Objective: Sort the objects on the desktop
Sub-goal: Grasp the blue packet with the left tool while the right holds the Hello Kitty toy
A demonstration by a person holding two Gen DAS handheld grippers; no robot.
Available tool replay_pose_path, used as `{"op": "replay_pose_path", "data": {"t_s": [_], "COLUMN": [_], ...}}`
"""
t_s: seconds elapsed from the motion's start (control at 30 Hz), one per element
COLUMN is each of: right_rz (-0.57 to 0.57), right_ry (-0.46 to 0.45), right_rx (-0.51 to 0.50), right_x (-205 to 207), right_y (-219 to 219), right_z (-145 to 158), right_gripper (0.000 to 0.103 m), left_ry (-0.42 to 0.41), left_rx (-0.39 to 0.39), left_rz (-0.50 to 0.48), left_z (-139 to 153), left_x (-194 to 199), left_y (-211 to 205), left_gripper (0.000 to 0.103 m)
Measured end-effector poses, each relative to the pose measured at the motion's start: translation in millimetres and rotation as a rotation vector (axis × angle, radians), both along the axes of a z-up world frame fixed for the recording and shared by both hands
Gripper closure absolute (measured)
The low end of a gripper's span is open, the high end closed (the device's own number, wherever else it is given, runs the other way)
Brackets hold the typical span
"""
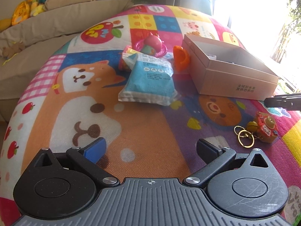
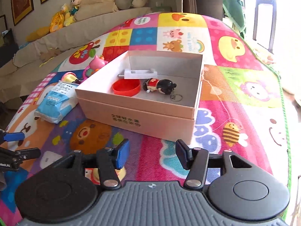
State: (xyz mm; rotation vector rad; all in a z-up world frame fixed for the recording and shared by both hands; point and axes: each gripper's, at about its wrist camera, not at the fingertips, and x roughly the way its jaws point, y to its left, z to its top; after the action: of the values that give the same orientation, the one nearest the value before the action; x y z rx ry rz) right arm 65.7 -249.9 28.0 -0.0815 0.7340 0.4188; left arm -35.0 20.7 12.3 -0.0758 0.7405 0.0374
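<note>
Box: an open pink-beige cardboard box (image 2: pixel 143 120) stands on the play mat just ahead of the right claw; from the left claw it lies ahead and to the right (image 1: pixel 231 75).
Box contents: a red round lid (image 2: pixel 126 88), a white plastic part (image 2: pixel 140 73) against the far wall, and a dark-haired doll keychain (image 2: pixel 159 86) lying on its side, its ring near the right wall.
Wipes pack: a blue and white pack (image 1: pixel 148 82) lies straight ahead of the left claw, well apart from it; from the right claw it sits left of the box (image 2: pixel 56 103).
Toys beyond the pack: a pink figure toy (image 1: pixel 152 44) and an orange plastic piece (image 1: pixel 180 57), the orange one just beside the box's left wall.
Keychain on mat: an orange camera-shaped charm with gold rings (image 1: pixel 263 131) lies near the left claw, ahead to its right.
Left claw: (image 1: pixel 150 148) open wide, gripping nothing, low over the mat.
Right claw: (image 2: pixel 152 154) parted, nothing between its pads, facing the box's near wall.
Surface: colourful cartoon play mat (image 2: pixel 244 86).
Background: beige sofa (image 1: pixel 47 24) with plush toys (image 2: pixel 64 17).
</note>
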Motion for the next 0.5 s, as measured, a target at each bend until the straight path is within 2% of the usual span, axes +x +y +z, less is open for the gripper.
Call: {"op": "replay_pose_path", "data": {"t_s": [0.1,0.17,0.23,0.33,0.43,0.5], "right_rz": [0.009,0.035,0.069,0.117,0.182,0.25], "right_ry": [0.011,-0.001,-0.02,-0.001,0.028,0.055], "right_rx": [-0.046,-0.074,-0.09,-0.068,-0.054,0.0], "right_x": [13,15,11,-1,-22,-37], "right_y": [2,8,11,9,7,2], "right_z": [-15,-22,-23,-20,-18,-14], "right_gripper": [0.049,0.049,0.049,0.049,0.048,0.046], "left_ry": [0.008,0.007,-0.002,-0.014,-0.014,-0.015], "left_rx": [-0.033,-0.057,-0.028,0.049,0.099,0.122], "left_rz": [-0.076,-0.179,-0.281,-0.374,-0.402,-0.397], "left_z": [4,7,9,7,4,4], "left_x": [0,-2,-2,1,8,13], "left_y": [-7,-20,-40,-71,-87,-90], "left_gripper": [0.0,0.0,0.0,0.0,0.0,0.0]}}
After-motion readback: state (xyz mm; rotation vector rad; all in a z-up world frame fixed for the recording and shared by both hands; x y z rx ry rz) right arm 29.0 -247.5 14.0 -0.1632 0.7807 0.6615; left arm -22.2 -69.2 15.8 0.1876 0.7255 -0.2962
